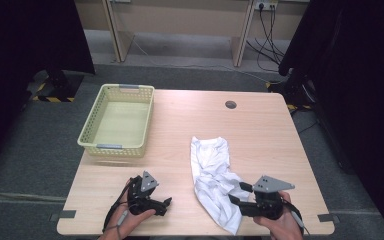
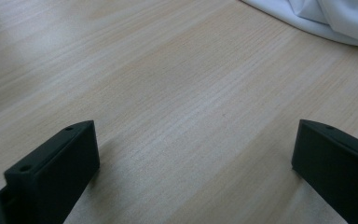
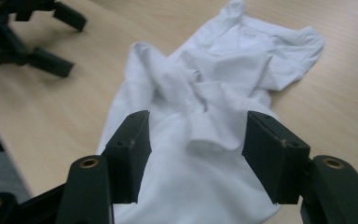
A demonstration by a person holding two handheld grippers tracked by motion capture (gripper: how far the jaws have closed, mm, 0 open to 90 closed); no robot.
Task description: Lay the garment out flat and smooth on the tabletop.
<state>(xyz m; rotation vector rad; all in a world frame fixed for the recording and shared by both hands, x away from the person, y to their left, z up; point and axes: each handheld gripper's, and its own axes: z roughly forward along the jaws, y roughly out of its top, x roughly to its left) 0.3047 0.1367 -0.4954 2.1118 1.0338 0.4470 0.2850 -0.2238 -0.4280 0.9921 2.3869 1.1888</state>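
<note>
A crumpled white shirt [image 1: 210, 165] lies on the wooden table [image 1: 265, 125], right of centre, reaching down to the front edge. My right gripper [image 1: 239, 193] rests at the shirt's near right side, pointing left. In the right gripper view its jaws [image 3: 196, 126] stand open, with a raised fold of the shirt [image 3: 205, 93] between them and no pad pressing on it. My left gripper [image 1: 166, 206] sits near the front edge, left of the shirt, and is open. Its jaws [image 2: 196, 135] are spread wide over bare wood, with the shirt's edge [image 2: 335, 18] farther off.
A pale yellow plastic basket [image 1: 115, 146] stands on the table's left side with nothing in it. A round cable hole [image 1: 230, 104] sits near the far edge. The left gripper [image 3: 72, 44] appears at the top left of the right gripper view.
</note>
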